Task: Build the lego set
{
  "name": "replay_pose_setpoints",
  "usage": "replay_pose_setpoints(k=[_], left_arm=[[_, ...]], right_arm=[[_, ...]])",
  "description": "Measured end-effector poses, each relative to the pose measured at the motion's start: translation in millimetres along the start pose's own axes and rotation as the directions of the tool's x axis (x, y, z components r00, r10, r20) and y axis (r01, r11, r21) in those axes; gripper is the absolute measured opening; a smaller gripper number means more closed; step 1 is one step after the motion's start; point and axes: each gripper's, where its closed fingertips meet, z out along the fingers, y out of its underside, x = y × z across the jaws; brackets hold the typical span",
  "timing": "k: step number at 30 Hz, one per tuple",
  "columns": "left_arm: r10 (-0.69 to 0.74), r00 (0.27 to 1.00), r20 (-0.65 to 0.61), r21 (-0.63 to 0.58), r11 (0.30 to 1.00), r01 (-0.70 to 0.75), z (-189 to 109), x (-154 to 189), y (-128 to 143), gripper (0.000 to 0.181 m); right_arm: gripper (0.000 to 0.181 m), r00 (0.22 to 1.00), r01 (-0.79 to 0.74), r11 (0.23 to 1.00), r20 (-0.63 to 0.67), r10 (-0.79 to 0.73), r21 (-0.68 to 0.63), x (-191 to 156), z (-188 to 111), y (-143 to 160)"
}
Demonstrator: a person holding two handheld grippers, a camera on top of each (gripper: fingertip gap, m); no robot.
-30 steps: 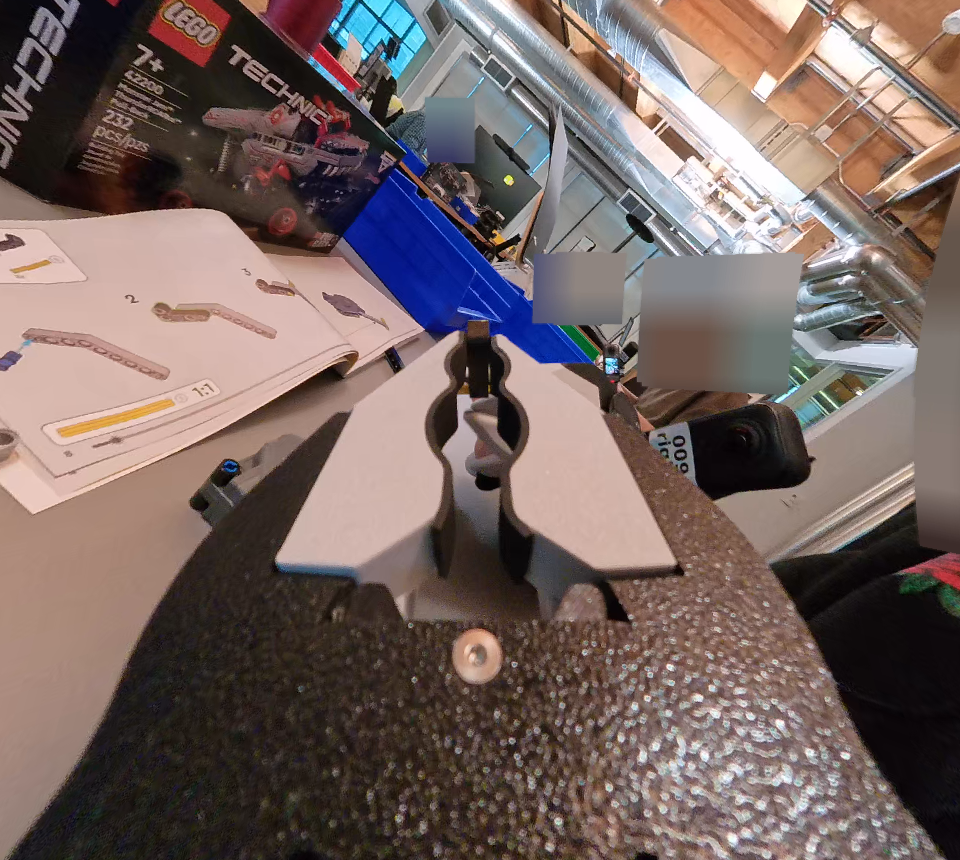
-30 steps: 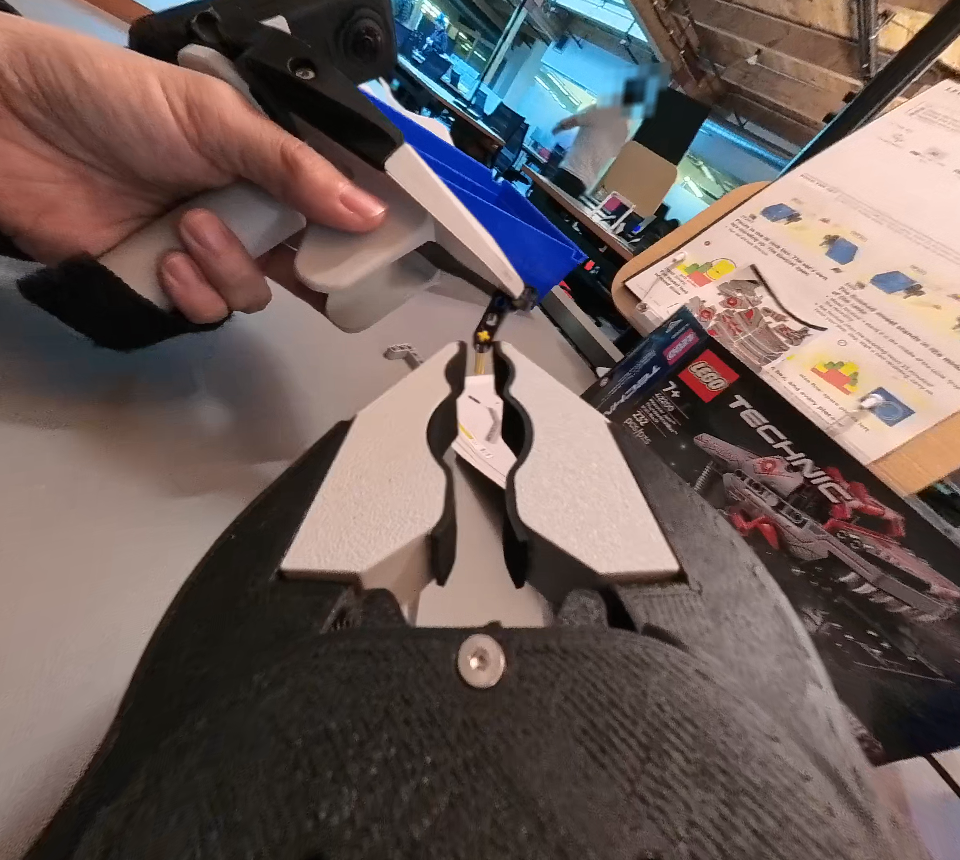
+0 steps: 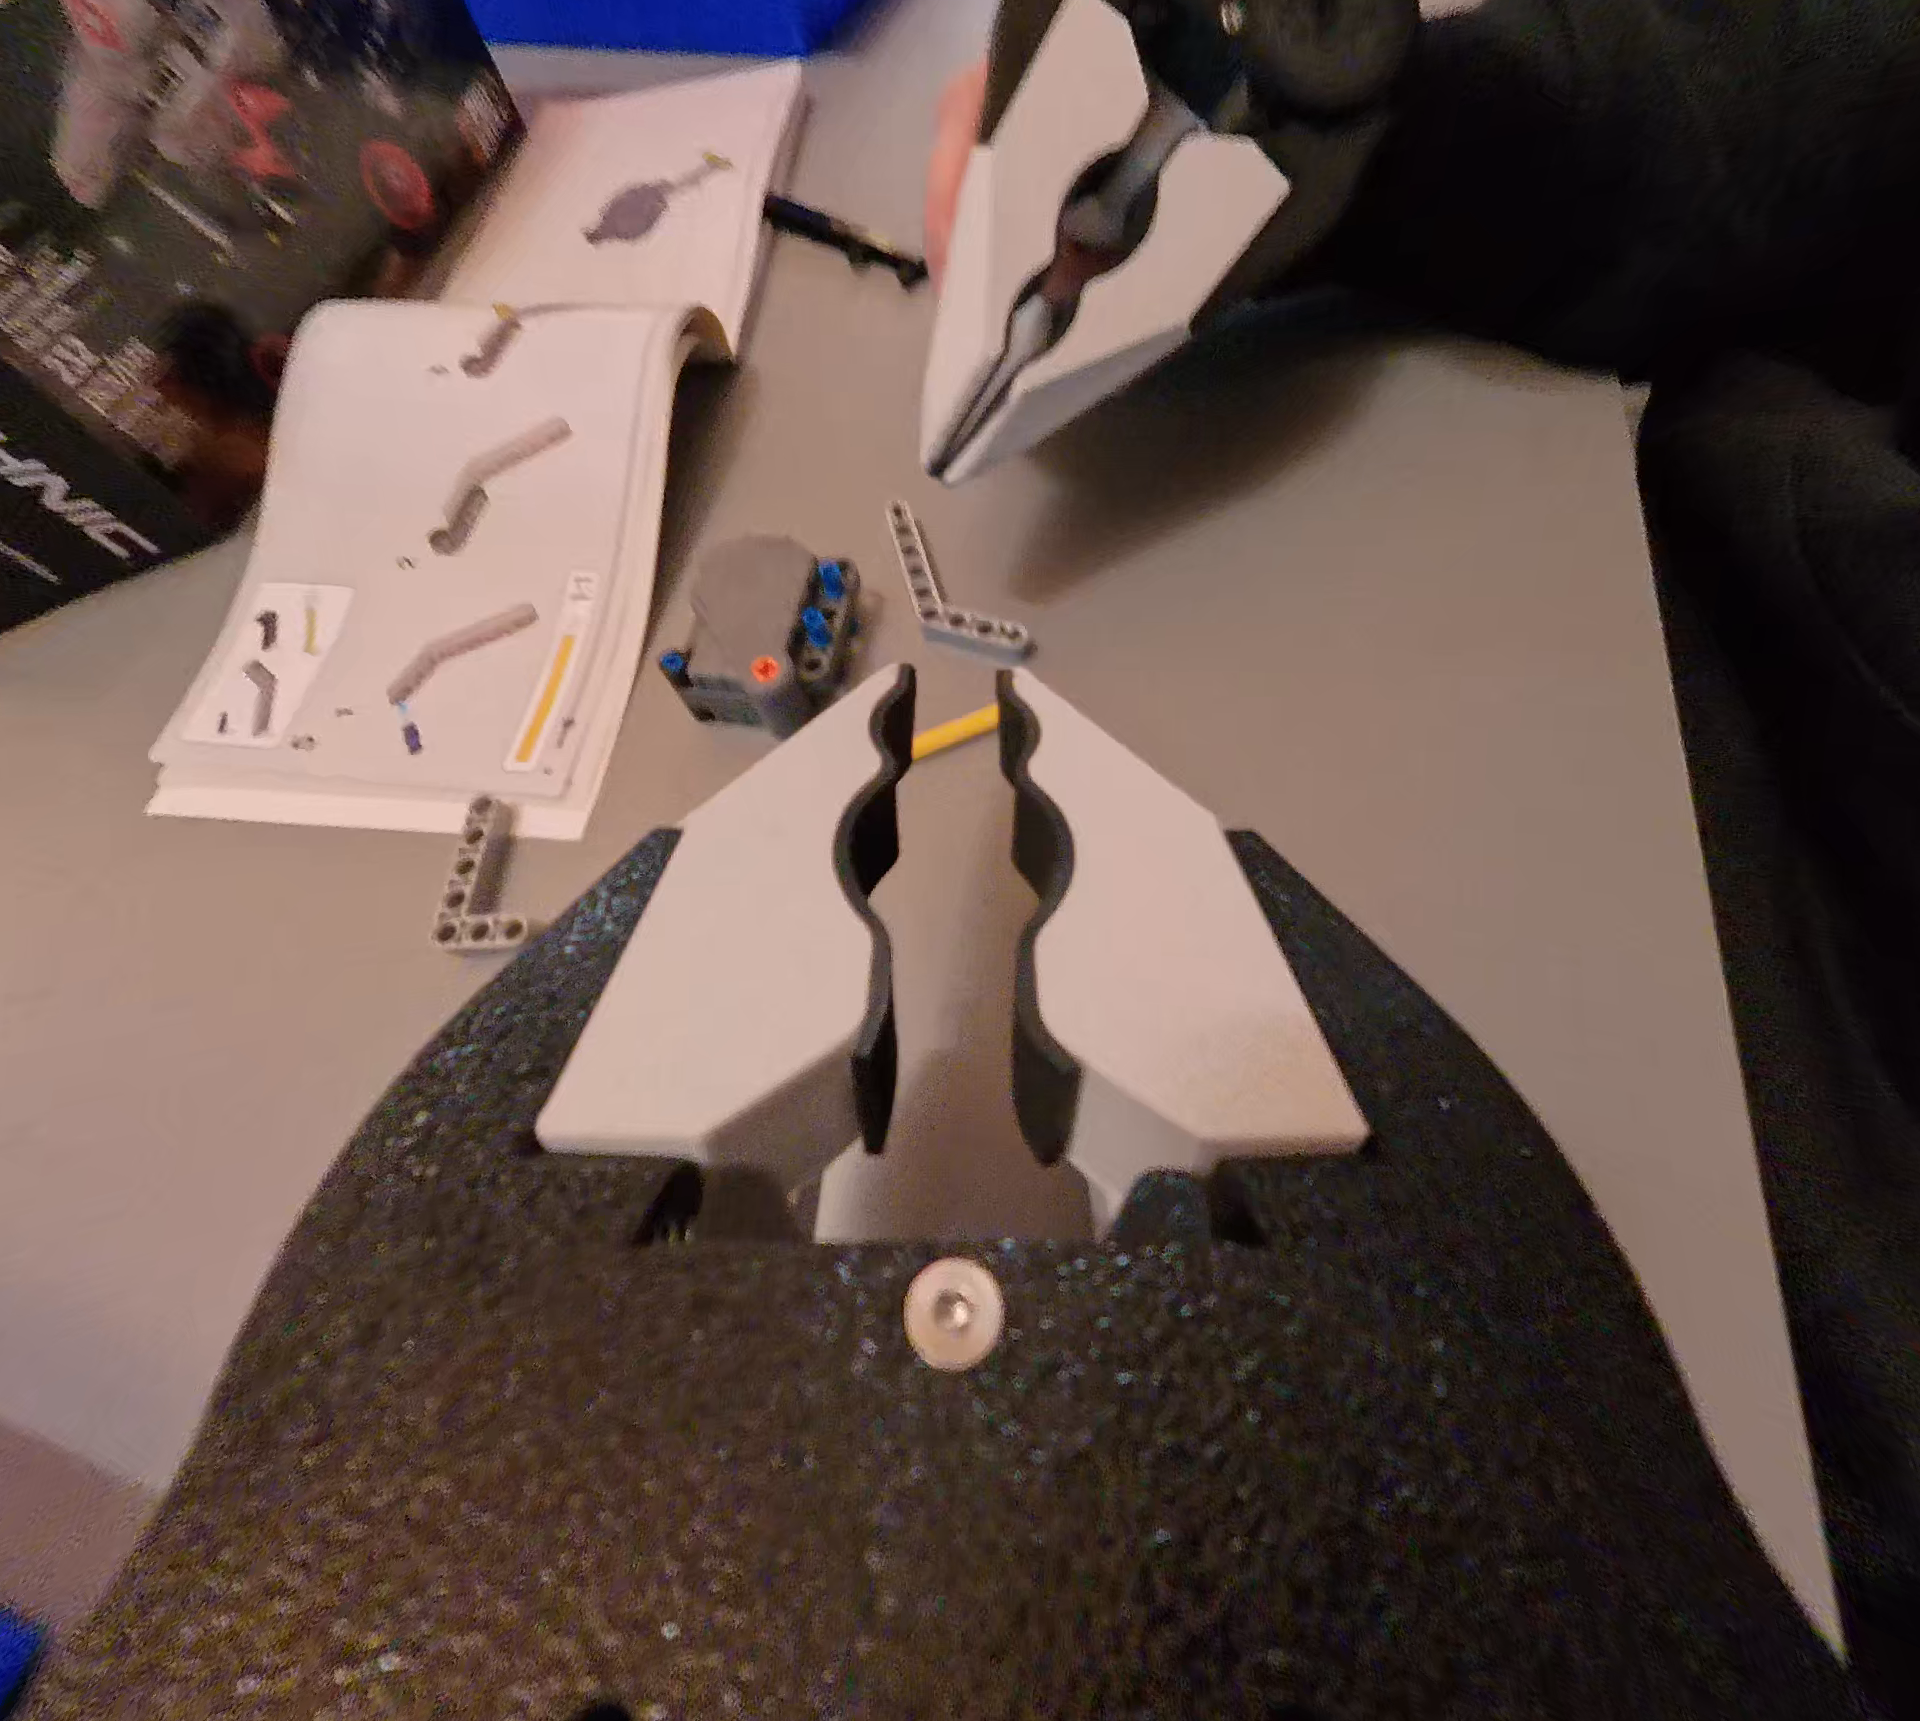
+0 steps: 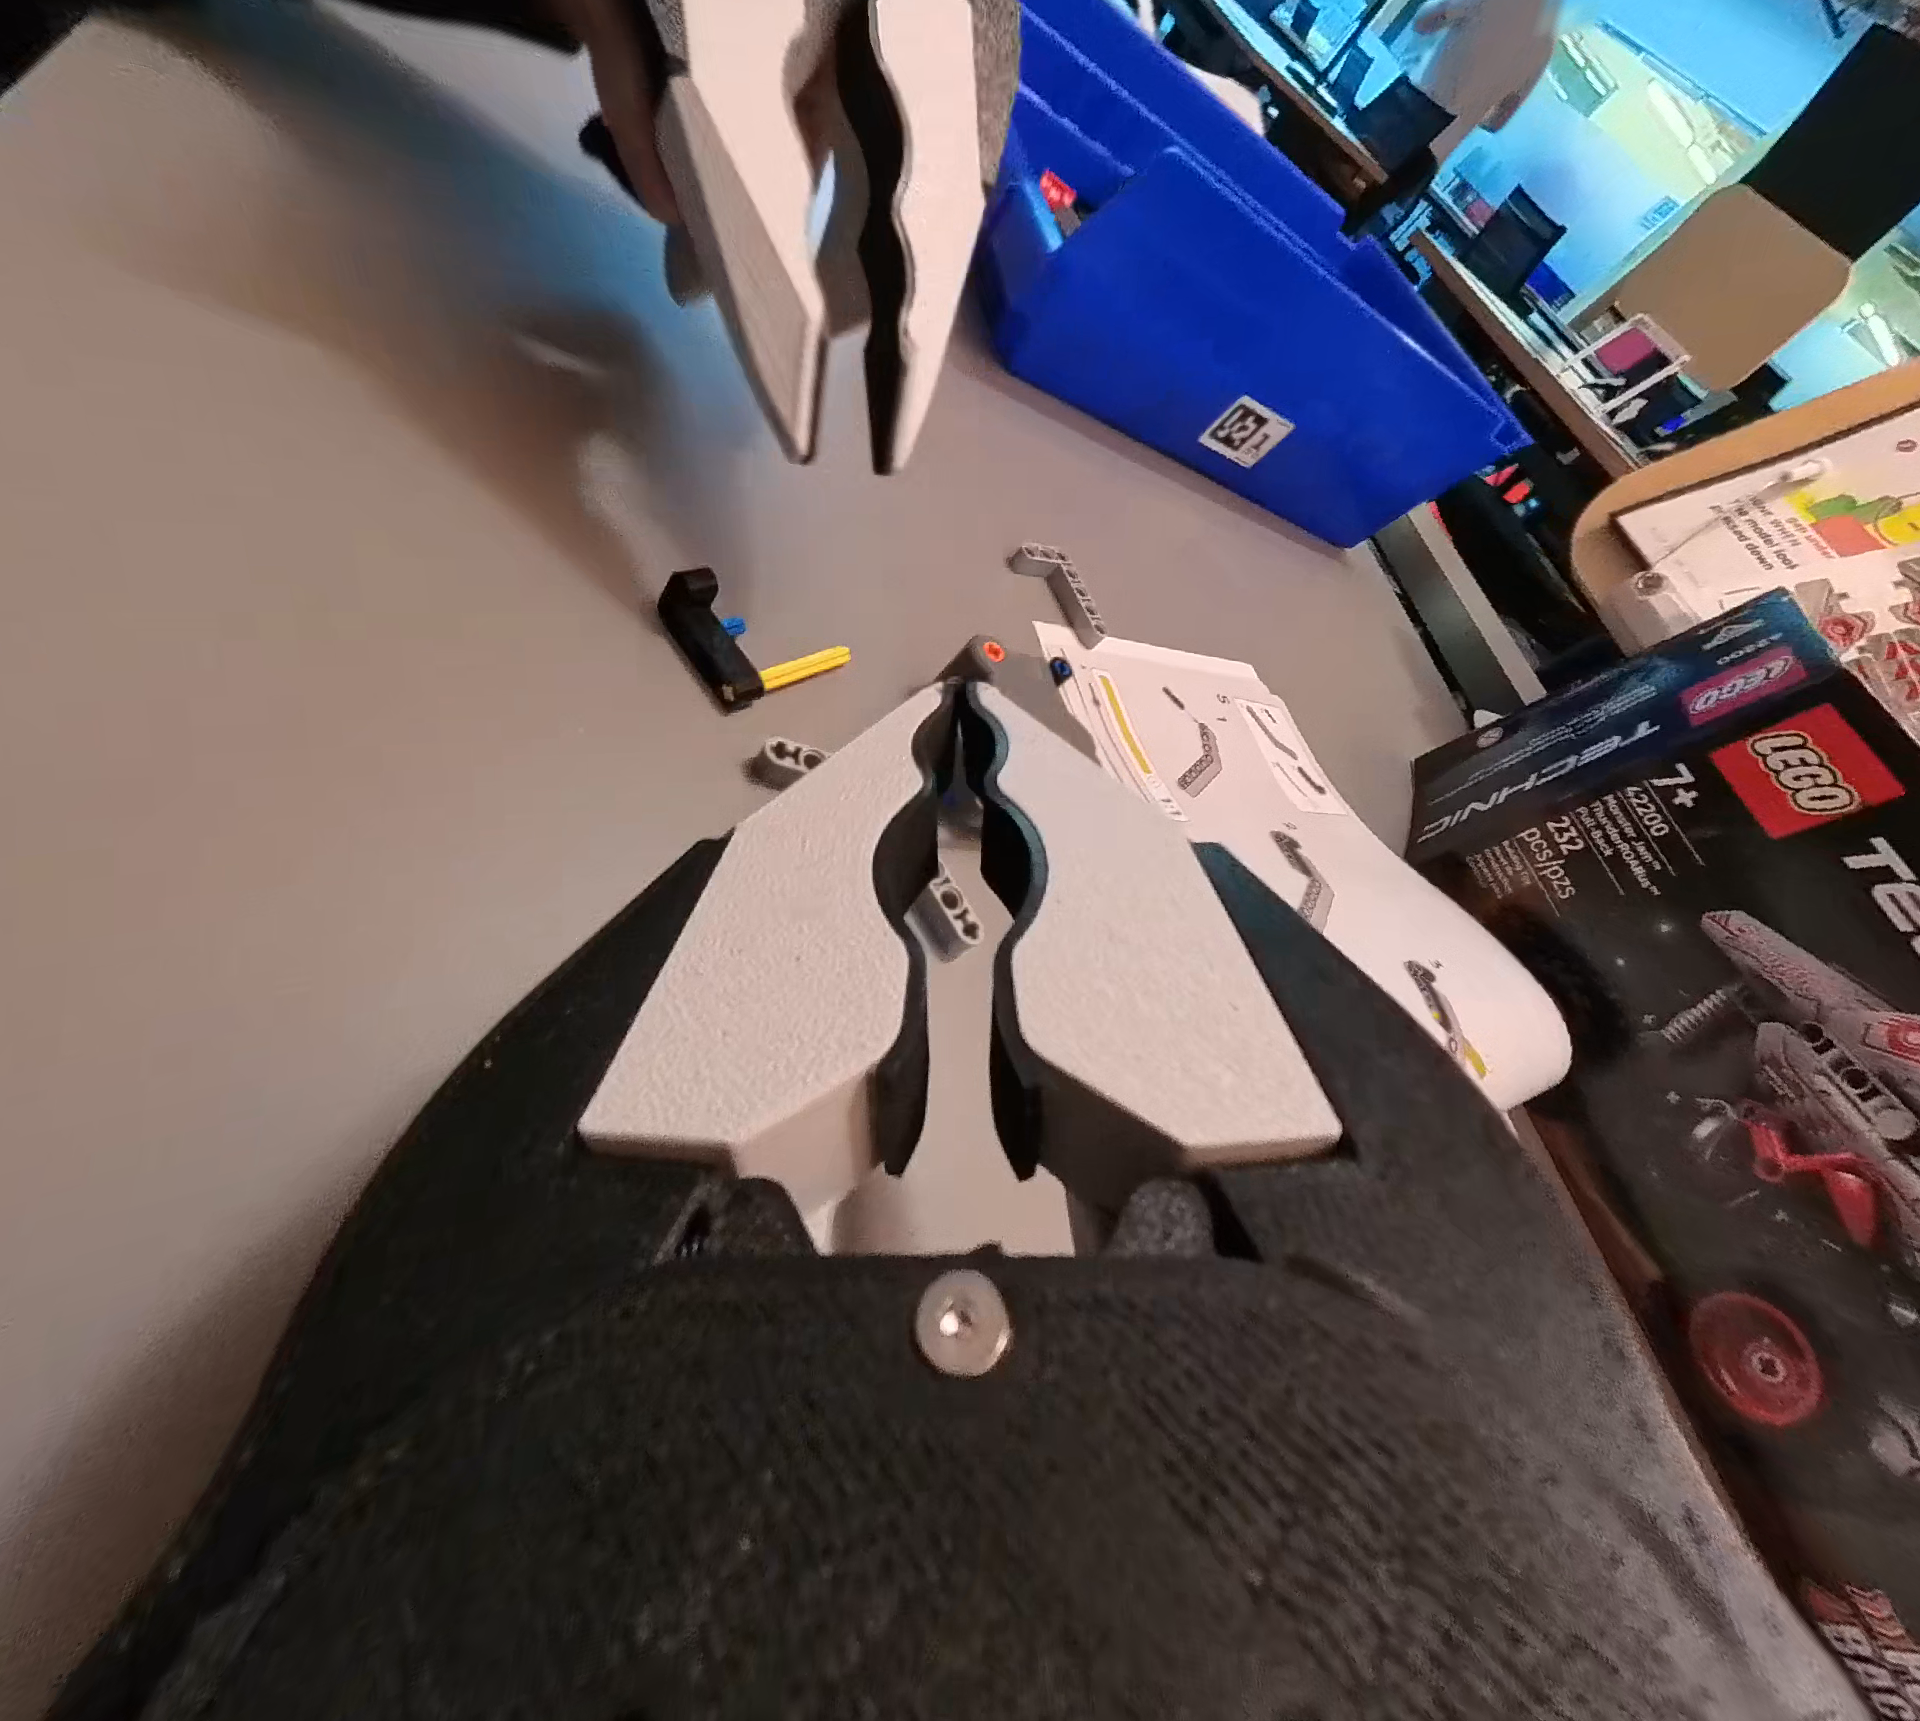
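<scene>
My left gripper [image 3: 956, 684] is open and empty, low over the grey table, with a yellow axle [image 3: 951, 726] showing between its fingertips. In the right wrist view that axle sticks out of a black beam [image 4: 707, 632] with a blue pin, lying on the table under the left gripper [image 4: 842, 456]. My right gripper [image 4: 961, 695] is shut with nothing seen in it. It hovers over a light grey L-shaped beam [image 3: 966, 627], which also shows through the finger gap [image 4: 948, 925]. A grey motor block [image 3: 758, 622] with blue pins stands beside both.
The open instruction booklet [image 3: 447, 549] lies left of the parts, with a dark grey L-beam [image 3: 473, 882] at its near edge. The black set box [image 3: 156, 113] and a blue bin [image 4: 1226, 321] stand behind. A small black part [image 3: 842, 237] lies by the booklet. Spacing between my two grippers at the tips: around 6 cm. From either gripper's tips it is about 6 cm to the grey motor block [image 3: 758, 622].
Both grippers have tipped down from pointing up at the room to facing the table. The left gripper has opened, and the black piece with the yellow axle now lies on the table.
</scene>
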Motion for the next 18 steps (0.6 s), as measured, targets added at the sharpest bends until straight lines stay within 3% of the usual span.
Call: replay_pose_setpoints(k=[6, 9, 11, 13, 15, 18], left_arm=[[0.026, 0.997, -0.078, -0.129, 0.991, -0.036, 8, 31, 11, 0.018], [0.061, 0.998, -0.01, -0.231, 0.971, -0.062, 16, 24, 24, 0.02], [0.069, 0.998, 0.006, -0.267, 0.961, -0.065, 21, 22, 31, 0.018], [0.042, 0.999, -0.015, -0.265, 0.963, -0.045, 25, 26, 32, 0.017], [0.018, 1.0, -0.006, -0.254, 0.967, -0.019, 27, 24, 32, 0.007], [-0.054, 0.998, -0.025, -0.222, 0.974, 0.047, 27, 22, 30, 0.006]], right_arm=[[0.004, 0.997, 0.048, 0.989, -0.054, -0.055, -0.138, 8, 2, 22], [0.015, 0.995, 0.045, 0.965, -0.07, -0.065, -0.259, 14, -1, 40], [0.022, 0.998, -0.026, 0.936, -0.058, 0.006, -0.351, 13, 0, 55], [0.022, 0.994, -0.109, 0.931, -0.06, 0.094, -0.349, 13, 0, 56], [0.02, 0.99, -0.14, 0.932, -0.038, 0.135, -0.336, 10, -3, 55], [0.017, 0.986, -0.151, 0.937, 0.023, 0.167, -0.313, 3, -7, 54]])
